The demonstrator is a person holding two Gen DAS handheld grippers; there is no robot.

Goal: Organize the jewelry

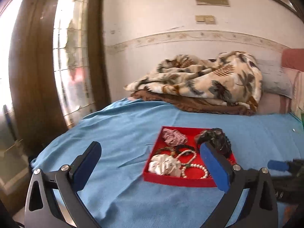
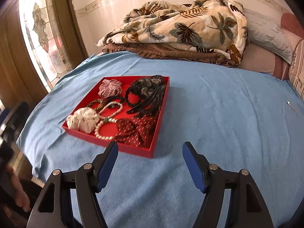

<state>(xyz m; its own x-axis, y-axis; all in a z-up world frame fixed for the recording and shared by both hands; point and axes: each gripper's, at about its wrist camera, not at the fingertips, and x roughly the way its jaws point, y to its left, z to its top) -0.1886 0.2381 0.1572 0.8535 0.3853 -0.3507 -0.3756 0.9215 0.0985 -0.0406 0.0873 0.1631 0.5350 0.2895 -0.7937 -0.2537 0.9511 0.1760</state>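
A red tray (image 1: 178, 182) (image 2: 159, 125) lies on the blue bedspread (image 1: 123, 133) (image 2: 218, 114). It holds a pearl necklace (image 1: 197, 167) (image 2: 106, 121), a white scrunchie (image 1: 163, 165) (image 2: 83, 120), a red-and-white scrunchie (image 1: 173, 137) (image 2: 109, 87), a dark red dotted scrunchie (image 2: 134, 131), dark bead bracelets (image 2: 112, 100) and black hair accessories (image 1: 214, 138) (image 2: 148, 95). My left gripper (image 1: 150, 161) is open and empty, just in front of the tray. My right gripper (image 2: 150, 155) is open and empty, near the tray's front right corner; its blue pad also shows in the left wrist view (image 1: 277, 166).
A leaf-print blanket (image 1: 199, 77) (image 2: 180, 28) lies heaped on a brown cover at the back of the bed, with pillows (image 2: 271, 39) to its right. A wooden door with patterned glass (image 1: 72, 57) (image 2: 41, 38) stands at the left. A small shiny object (image 2: 288, 102) lies on the bedspread at the right.
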